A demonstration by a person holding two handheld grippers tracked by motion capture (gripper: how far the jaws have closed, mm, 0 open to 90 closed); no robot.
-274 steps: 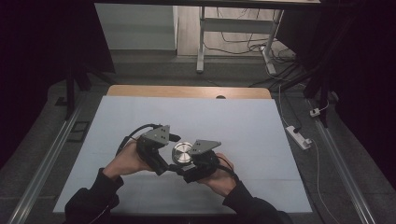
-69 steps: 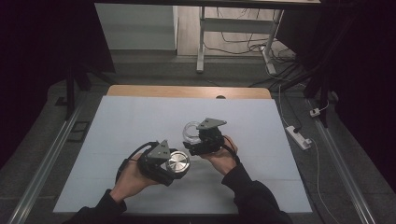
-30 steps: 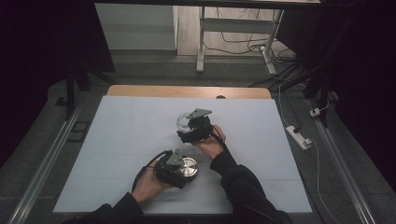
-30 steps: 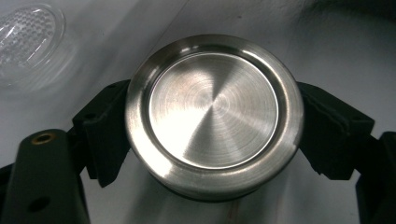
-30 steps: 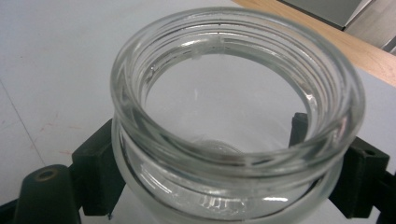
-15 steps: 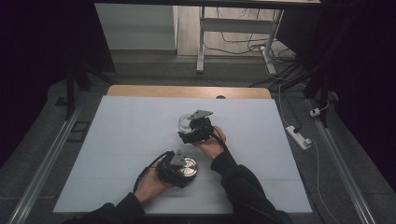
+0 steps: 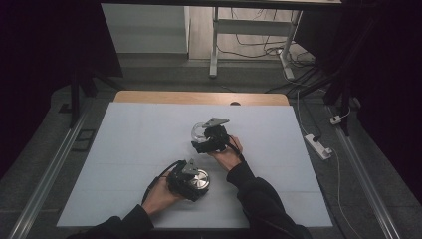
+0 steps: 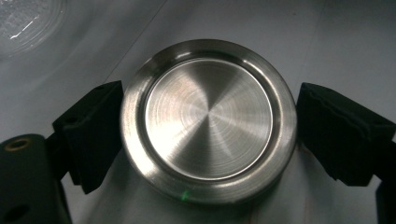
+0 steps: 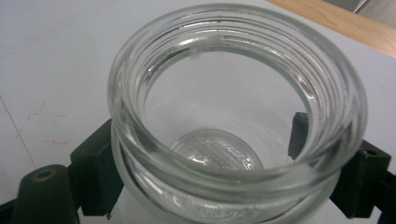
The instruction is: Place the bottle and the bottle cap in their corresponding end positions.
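Observation:
A round brushed-metal lid [image 8: 208, 119] lies flat, low over the white table cover, between the jaws of my left gripper [image 8: 208, 135], which is shut on its rim. From the high view, this lid [image 7: 200, 179] and the left gripper [image 7: 193, 182] sit near the front middle of the table. Farther back, my right gripper [image 7: 201, 141] is shut on a clear glass jar [image 7: 198, 131]. In the right gripper view the jar [image 9: 233, 191] is open-mouthed and empty, with a threaded neck. My right gripper [image 9: 224, 158] clamps its body from both sides.
The white table cover [image 7: 124, 149] stretches wide on both sides of the hands. A wooden strip [image 7: 199, 97] runs along the far edge. A power strip [image 7: 317, 146] lies on the floor to the right, and a metal rail [image 7: 45, 184] runs along the left side.
Nine seconds ago both grippers met at the lidded jar. Since then the lid has come toward the front with the left gripper and the jar has gone back with the right. Both have been nearly still for the last second.

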